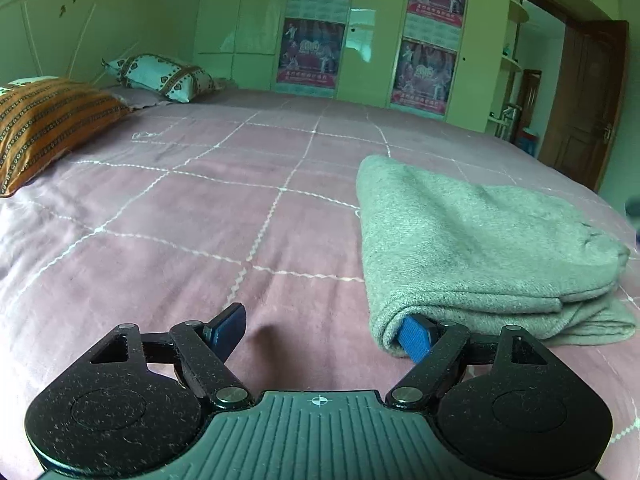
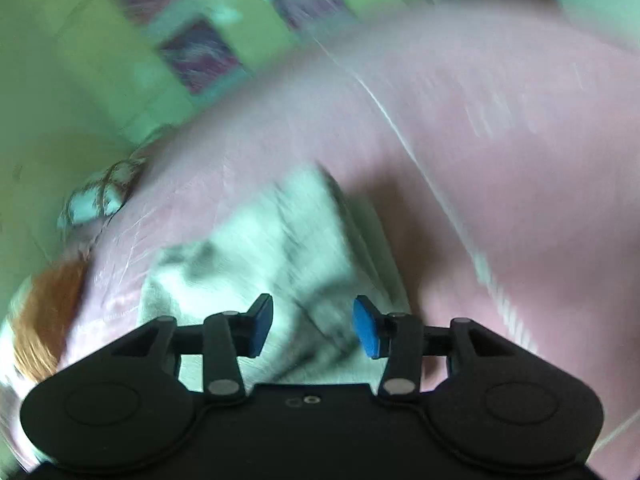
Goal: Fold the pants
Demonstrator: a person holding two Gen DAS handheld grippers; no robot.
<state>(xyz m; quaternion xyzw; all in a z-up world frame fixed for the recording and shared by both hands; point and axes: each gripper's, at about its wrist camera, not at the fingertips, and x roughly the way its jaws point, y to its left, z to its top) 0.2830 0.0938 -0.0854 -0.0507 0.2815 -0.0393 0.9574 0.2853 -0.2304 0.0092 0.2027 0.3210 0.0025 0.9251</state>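
Grey pants (image 1: 472, 240) lie folded into a thick bundle on the right side of the pink bed (image 1: 192, 224). My left gripper (image 1: 322, 334) stands open and low at the bundle's near left corner. Its right blue pad (image 1: 416, 338) is tucked against the rolled edge of the fold. The left pad (image 1: 228, 326) hovers over bare quilt, and nothing is pinched. The right wrist view is heavily blurred. There my right gripper (image 2: 314, 328) is open with a clear gap between the blue pads, above the pale grey pants (image 2: 256, 248).
An orange striped pillow (image 1: 48, 124) and a white patterned pillow (image 1: 160, 76) sit at the bed's far left. A green wardrobe with posters (image 1: 360, 40) stands behind the bed. A brown door (image 1: 584, 96) is at the far right. The quilt left of the pants is bare.
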